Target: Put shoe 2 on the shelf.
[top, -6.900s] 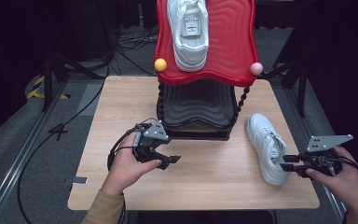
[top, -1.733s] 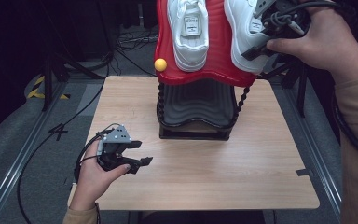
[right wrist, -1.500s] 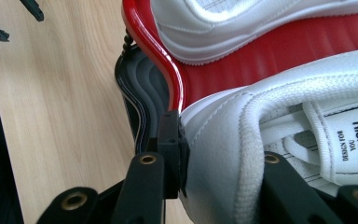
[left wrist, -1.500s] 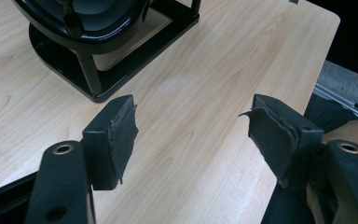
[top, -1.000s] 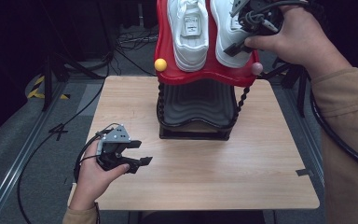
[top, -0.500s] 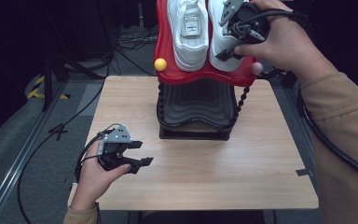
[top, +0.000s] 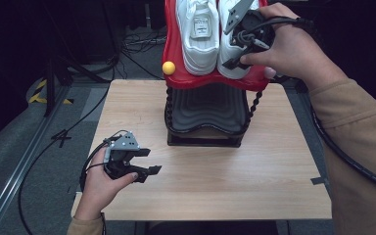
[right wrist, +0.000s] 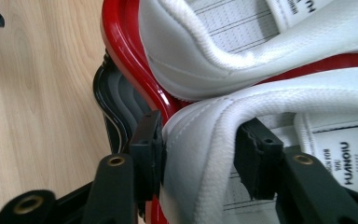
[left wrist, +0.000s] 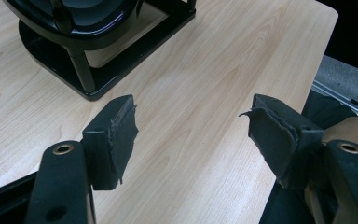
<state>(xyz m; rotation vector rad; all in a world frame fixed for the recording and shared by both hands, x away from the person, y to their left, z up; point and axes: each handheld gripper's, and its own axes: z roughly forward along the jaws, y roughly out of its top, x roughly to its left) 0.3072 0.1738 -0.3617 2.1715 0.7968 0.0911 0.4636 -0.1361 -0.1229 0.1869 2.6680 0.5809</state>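
High view, left to right: left gripper (top: 144,171) hovered low over the wooden table (top: 274,166), jaws wide apart and holding nothing. Behind it stood a two-tier shoe rack, black lower shelf (top: 205,110) under a glossy red upper shelf (top: 172,54). Two white sneakers sat side by side up there. Right gripper (right wrist: 200,158) pinched the right sneaker (right wrist: 242,107) at its padded heel collar.

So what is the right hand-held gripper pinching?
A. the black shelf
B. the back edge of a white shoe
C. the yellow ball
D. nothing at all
B: in the right gripper view, the right hand-held gripper has one jaw outside and one inside the padded heel edge of a white shoe sitting on the red shelf.
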